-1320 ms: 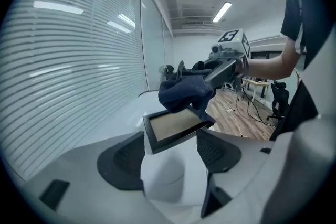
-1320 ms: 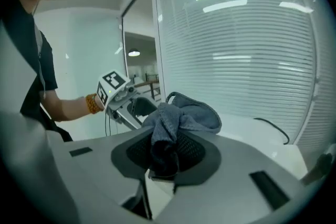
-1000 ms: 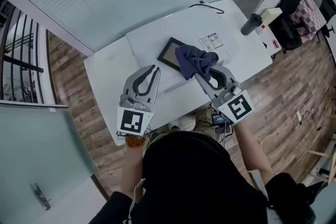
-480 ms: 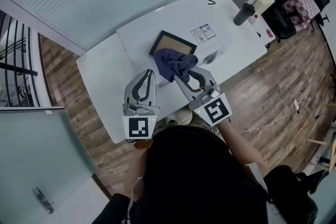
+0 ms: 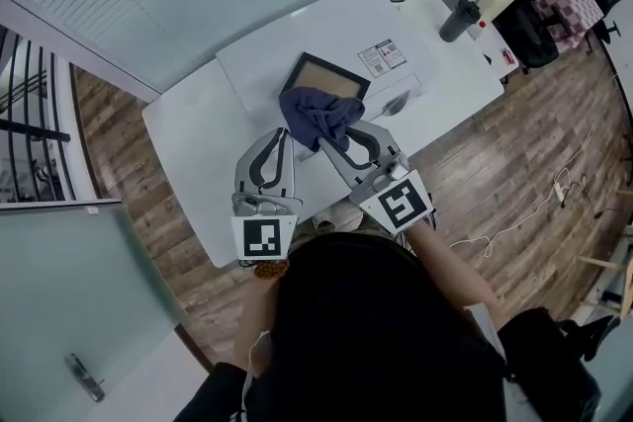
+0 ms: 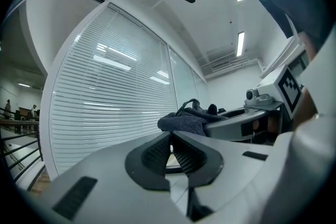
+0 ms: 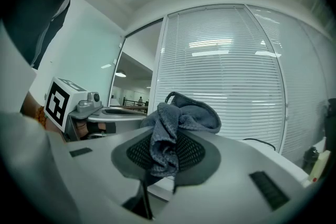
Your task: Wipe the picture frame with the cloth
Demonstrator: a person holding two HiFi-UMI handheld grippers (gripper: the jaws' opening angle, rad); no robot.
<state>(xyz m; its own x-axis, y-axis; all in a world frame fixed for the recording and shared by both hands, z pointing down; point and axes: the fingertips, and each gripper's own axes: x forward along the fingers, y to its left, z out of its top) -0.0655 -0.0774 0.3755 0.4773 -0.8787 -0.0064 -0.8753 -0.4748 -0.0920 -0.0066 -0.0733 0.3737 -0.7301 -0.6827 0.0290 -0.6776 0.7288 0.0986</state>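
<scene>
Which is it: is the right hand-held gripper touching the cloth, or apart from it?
Touching. The right gripper view shows the cloth pinched between the right hand-held gripper's jaws, its folds pressed against both pads.

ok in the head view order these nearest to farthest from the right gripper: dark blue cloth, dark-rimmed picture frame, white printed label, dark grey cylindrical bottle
1. Dark blue cloth, in the right gripper's jaws.
2. Dark-rimmed picture frame, just beyond.
3. White printed label, further right.
4. Dark grey bottle, far right.
</scene>
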